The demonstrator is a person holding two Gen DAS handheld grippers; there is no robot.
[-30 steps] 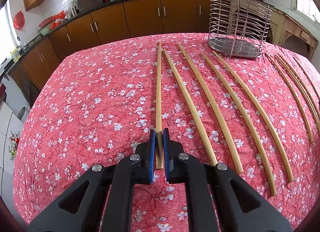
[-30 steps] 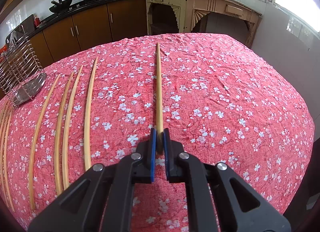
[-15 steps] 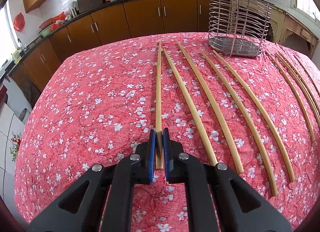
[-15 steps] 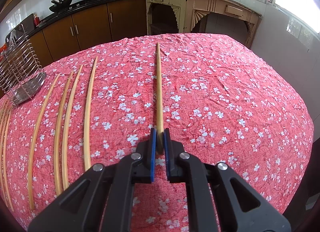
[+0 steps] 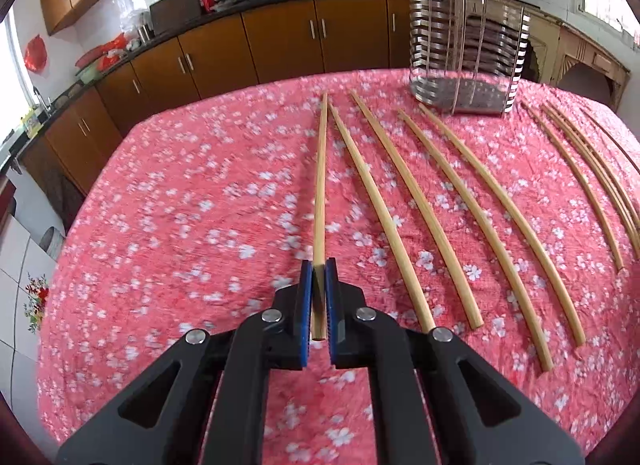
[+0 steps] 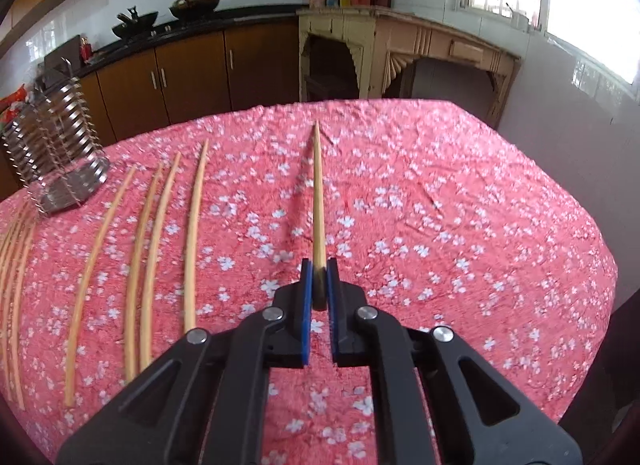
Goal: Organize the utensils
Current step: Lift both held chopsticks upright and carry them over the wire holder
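My left gripper (image 5: 319, 267) is shut on the thick end of a bamboo chopstick (image 5: 320, 181) that points straight ahead, lifted off the cloth. My right gripper (image 6: 319, 267) is shut on another chopstick (image 6: 318, 193), also raised and pointing forward. Several more chopsticks (image 5: 424, 209) lie in a row on the table right of the left gripper; they also show left of the right gripper (image 6: 194, 233). A steel wire utensil rack (image 5: 466, 61) stands at the far side of the table and shows in the right wrist view (image 6: 56, 145) at the left.
The table wears a red floral cloth (image 5: 180, 205). Brown kitchen cabinets (image 5: 280, 45) run behind it, with woks on the counter. A cream wooden sideboard (image 6: 400, 53) stands past the table's far right edge. The table edge drops off at the right (image 6: 600, 265).
Both grippers have risen and tipped up with their chopsticks, so the chopsticks have left the cloth. The rack and the room behind now show more fully in both views.
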